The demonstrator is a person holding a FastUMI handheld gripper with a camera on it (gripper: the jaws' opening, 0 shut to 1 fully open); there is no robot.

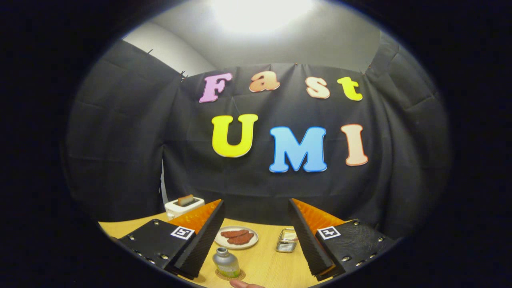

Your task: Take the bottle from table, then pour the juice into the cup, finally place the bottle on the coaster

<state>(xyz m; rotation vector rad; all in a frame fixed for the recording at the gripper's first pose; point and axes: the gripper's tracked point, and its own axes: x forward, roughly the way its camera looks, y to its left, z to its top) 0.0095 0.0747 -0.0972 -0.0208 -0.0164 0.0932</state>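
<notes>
Before me stands a wooden table, its far edge meeting the black cloth wall that encloses the booth. Above the cloth I see a pale plain wall, and above that a bright overhead light.

surface: light wood, booth's black cloth wall right behind it
coaster: on surface btwn the hand-held gripper fingers, nearer the left one; bottle stands upright on it
plate: white, beyond bottle, w/ reddish-brown pieces on it
cup: clear glass, just right of plate, by the right finger
toaster: white, far left at back edge, slice sticking up
hand-held gripper: fingers spread wide, above surface, nothing btwn pads
</notes>
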